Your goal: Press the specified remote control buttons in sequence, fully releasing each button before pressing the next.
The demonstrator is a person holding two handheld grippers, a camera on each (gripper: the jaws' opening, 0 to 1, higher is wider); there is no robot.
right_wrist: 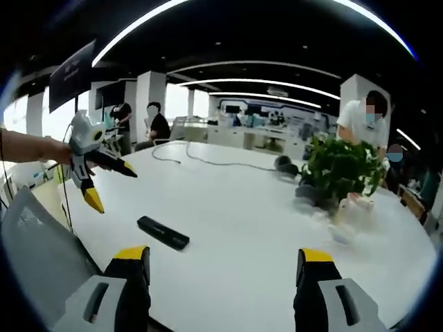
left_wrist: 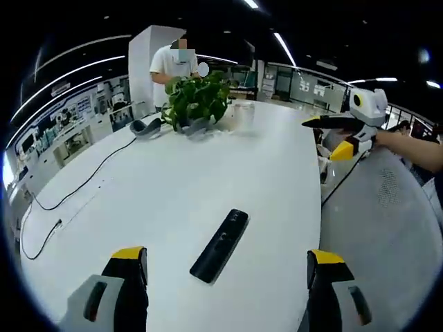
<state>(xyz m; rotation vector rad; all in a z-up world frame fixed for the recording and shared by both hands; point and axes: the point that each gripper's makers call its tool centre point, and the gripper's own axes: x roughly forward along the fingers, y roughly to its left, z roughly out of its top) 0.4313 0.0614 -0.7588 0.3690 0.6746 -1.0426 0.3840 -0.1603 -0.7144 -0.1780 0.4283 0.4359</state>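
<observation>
My left gripper (left_wrist: pixel 227 266) is spread wide, with the remote (left_wrist: pixel 220 245) lying on the white table (left_wrist: pixel 173 187) just ahead between its jaws, long axis slanting away toward the table's right edge. My right gripper (right_wrist: pixel 220 266), also spread, hangs farther off.

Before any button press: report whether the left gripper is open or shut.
Open. The left gripper has its yellow-tipped jaws spread wide, with the remote lying untouched between them.

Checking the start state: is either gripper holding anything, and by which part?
Nothing is held. Both the left gripper and right gripper are open; the remote lies free on the table.
</observation>
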